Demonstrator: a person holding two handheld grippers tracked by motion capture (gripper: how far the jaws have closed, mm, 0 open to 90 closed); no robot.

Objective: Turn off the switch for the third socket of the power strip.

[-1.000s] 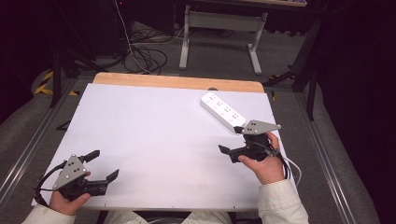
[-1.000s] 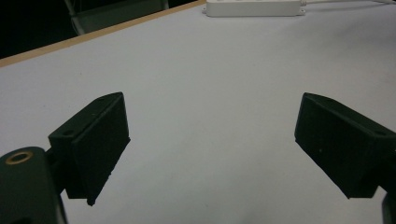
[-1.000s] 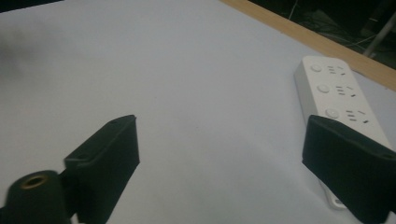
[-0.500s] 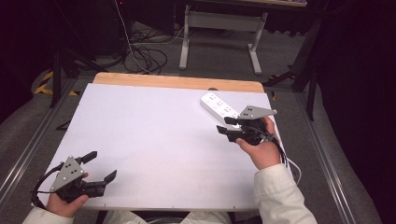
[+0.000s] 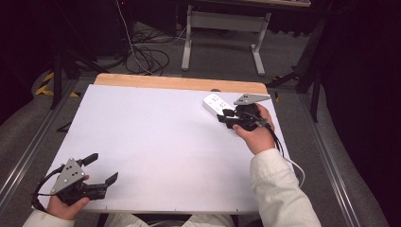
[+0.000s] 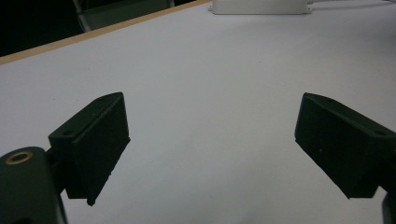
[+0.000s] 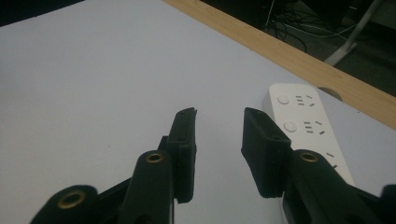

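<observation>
A white power strip (image 5: 213,101) lies at the far right of the white table (image 5: 156,132), near its wooden far edge. My right gripper (image 5: 223,116) hovers right at the strip's near side. In the right gripper view the strip (image 7: 303,125) lies just right of the right-hand jaw. That gripper (image 7: 219,114) has just been closing; a narrow gap remains, with nothing between the jaws. My left gripper (image 5: 104,168) rests at the near left corner, open wide and empty. In the left gripper view (image 6: 212,126) the strip (image 6: 257,6) sits far off.
A white cable (image 5: 295,166) runs from the strip along the table's right edge. Beyond the wooden far edge (image 5: 179,83) are floor cables (image 5: 146,54) and a grey desk frame (image 5: 222,28). Bare white tabletop lies between the two grippers.
The right gripper has moved away from the person toward the power strip, and its jaws have narrowed from wide open. The left gripper has stayed put.
</observation>
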